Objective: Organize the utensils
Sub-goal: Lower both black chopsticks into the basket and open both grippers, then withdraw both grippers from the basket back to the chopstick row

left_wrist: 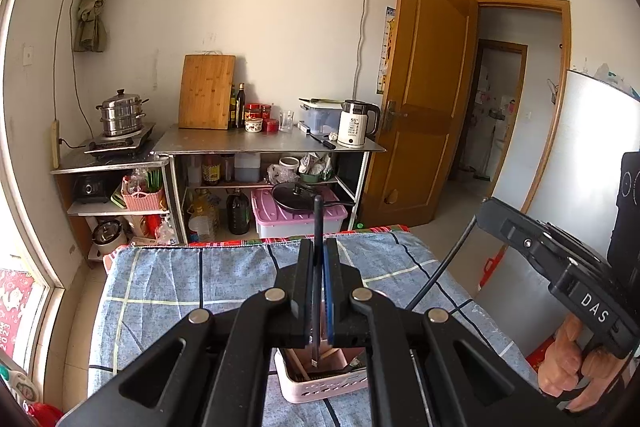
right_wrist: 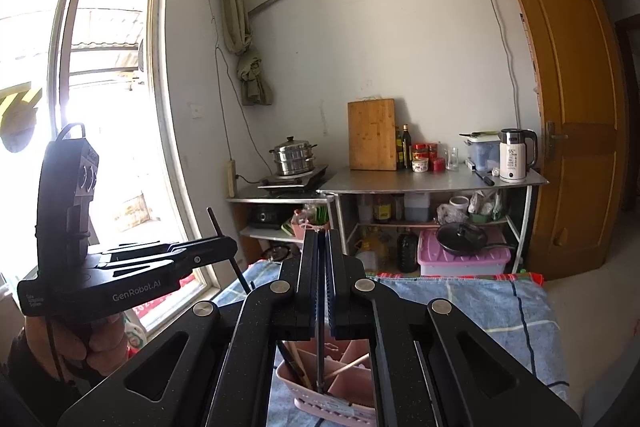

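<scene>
In the left wrist view my left gripper (left_wrist: pixel 319 243) is shut on a thin black chopstick (left_wrist: pixel 317 215) that stands upright, its lower end hanging over a pink slotted utensil basket (left_wrist: pixel 320 387) on the blue checked tablecloth (left_wrist: pixel 180 287). In the right wrist view my right gripper (right_wrist: pixel 322 233) is shut on a second black chopstick (right_wrist: pixel 320 359), whose tip reaches into the same pink basket (right_wrist: pixel 340 407); wooden sticks lie in its compartments. Each gripper also shows in the other's view: the right gripper (left_wrist: pixel 482 213) with its slanted chopstick (left_wrist: pixel 440 267), and the left gripper (right_wrist: pixel 230 243), held by a hand.
Beyond the table stands a steel counter (left_wrist: pixel 264 143) with a white kettle (left_wrist: pixel 354 125), cutting board (left_wrist: pixel 206 91) and jars. A steamer pot (left_wrist: pixel 120 117) sits to its left and a pink storage box (left_wrist: pixel 296 217) beneath. A wooden door (left_wrist: pixel 424 107) stands open at right, a window (right_wrist: pixel 92 107) at left.
</scene>
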